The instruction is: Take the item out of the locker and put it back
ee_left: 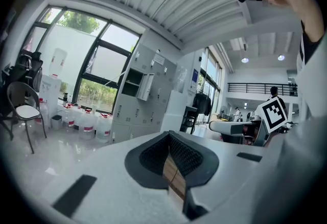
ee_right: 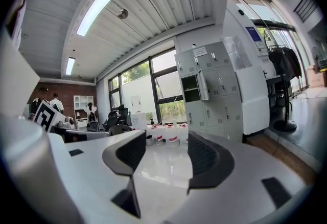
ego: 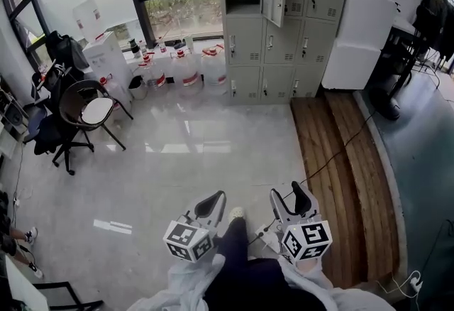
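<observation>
Presently: locker (ego: pixel 284 33), twelve o'clock, well apart, one door open; retrieval and return apparently both outstanding. Left tongs (ego: pixel 211 204) closed, empty. Right tongs (ego: pixel 289 197) partly open, empty.

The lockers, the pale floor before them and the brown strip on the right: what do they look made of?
The lockers look like grey painted sheet metal, matte: flat doors with vent slots and small handles. The floor is probably polished tile or stone, glossy: it mirrors the windows. The brown strip seems to be wooden planks, going by the long board lines.
</observation>
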Available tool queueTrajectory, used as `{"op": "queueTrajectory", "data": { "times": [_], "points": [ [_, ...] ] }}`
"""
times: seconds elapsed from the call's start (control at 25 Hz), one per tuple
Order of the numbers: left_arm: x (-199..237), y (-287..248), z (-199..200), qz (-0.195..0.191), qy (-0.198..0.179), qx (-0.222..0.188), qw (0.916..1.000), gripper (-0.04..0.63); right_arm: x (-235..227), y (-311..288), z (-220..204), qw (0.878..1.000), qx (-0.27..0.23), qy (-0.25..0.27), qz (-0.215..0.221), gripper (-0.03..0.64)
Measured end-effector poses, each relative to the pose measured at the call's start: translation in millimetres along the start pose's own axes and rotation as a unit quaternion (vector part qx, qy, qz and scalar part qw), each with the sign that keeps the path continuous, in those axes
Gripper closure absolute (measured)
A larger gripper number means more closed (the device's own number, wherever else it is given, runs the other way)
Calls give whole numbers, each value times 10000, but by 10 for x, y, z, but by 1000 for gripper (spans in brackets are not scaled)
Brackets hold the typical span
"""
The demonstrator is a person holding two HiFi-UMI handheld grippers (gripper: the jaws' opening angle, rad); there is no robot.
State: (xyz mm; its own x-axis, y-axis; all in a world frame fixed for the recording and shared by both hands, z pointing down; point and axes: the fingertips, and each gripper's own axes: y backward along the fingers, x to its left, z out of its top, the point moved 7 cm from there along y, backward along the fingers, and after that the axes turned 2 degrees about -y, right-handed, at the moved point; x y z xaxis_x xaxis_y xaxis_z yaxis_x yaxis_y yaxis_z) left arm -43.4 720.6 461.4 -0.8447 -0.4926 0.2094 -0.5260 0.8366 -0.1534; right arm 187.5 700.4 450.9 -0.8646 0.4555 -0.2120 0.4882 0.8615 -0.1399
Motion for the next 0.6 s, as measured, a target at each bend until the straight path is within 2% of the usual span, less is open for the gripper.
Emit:
{"op": "queueTrajectory", "data": {
  "times": [0.12,0.36,0.6],
  "points": [
    [192,-213,88,7,-20,-47,10000,588,-96,-275,66,10000,48,-42,-8,336],
    [602,-676,334,55,-51,-114,9999,588,-303,-908,229,9998,156,-149,-40,159],
    [1054,-1132,516,110,8,-92,9999,588,-512,-1598,334,9984,249,-497,-70,84]
  ]
}}
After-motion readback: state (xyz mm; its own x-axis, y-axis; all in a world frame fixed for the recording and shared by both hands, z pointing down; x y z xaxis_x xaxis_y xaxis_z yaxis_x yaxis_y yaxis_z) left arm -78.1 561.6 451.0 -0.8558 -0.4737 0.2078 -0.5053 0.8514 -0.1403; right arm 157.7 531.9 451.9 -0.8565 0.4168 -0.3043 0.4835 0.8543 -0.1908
